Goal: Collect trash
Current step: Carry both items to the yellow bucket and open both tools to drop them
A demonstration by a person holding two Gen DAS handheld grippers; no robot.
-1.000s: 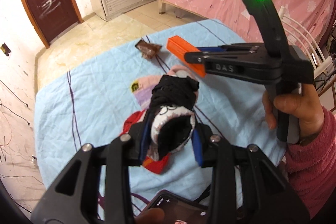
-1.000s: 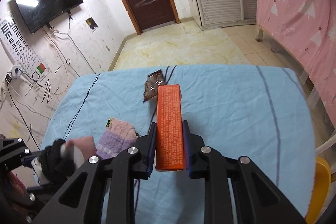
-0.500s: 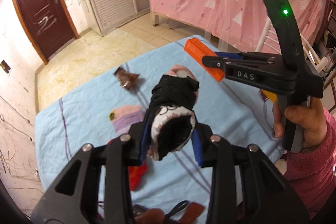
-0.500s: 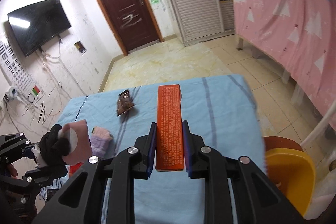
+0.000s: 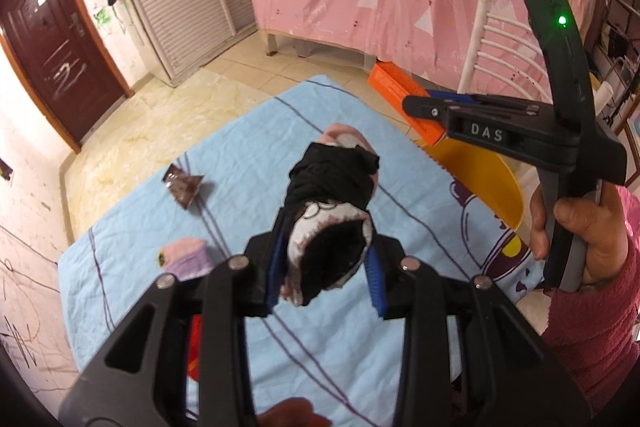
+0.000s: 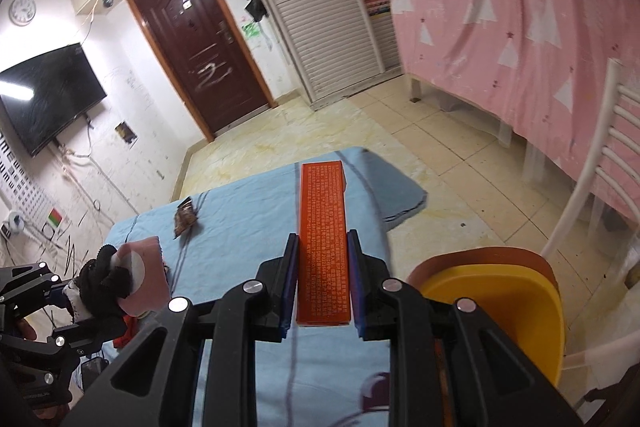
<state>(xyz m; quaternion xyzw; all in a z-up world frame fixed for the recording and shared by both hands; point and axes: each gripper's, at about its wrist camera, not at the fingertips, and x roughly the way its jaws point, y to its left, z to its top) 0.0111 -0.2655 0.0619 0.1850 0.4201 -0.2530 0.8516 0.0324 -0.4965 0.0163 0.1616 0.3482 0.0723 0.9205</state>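
Left wrist view: the left gripper (image 5: 326, 261) is clamping a sock bundle (image 5: 332, 195) between its blue fingers (image 5: 375, 281), lifted above the blue-sheeted surface (image 5: 248, 163). The bundle is soft and light; it is bulging out past the pads, so it likely compresses and could slip if the grip relaxes. A mid-bundle hold looks soundest. A brown wrapper (image 5: 184, 185) and a pink-purple sock (image 5: 185, 257) are lying on the sheet, well apart from each other. The right gripper (image 5: 424, 107) is showing side-on, holding an orange box (image 5: 400, 93) above a yellow bin (image 5: 480, 175).

Right wrist view: the right gripper (image 6: 322, 283) is holding the orange box (image 6: 323, 239) lengthwise, fingers (image 6: 289, 283) pressing its long sides near the rear end. The box appears stiff, light cardboard, probably crushable under hard squeeze; the far end is overhanging unsupported. The yellow bin (image 6: 516, 295) is sitting just right of the fingers, beside the surface (image 6: 240, 219). The wrapper (image 6: 185, 221), thin and crinkly, would need a pinch at a raised edge.
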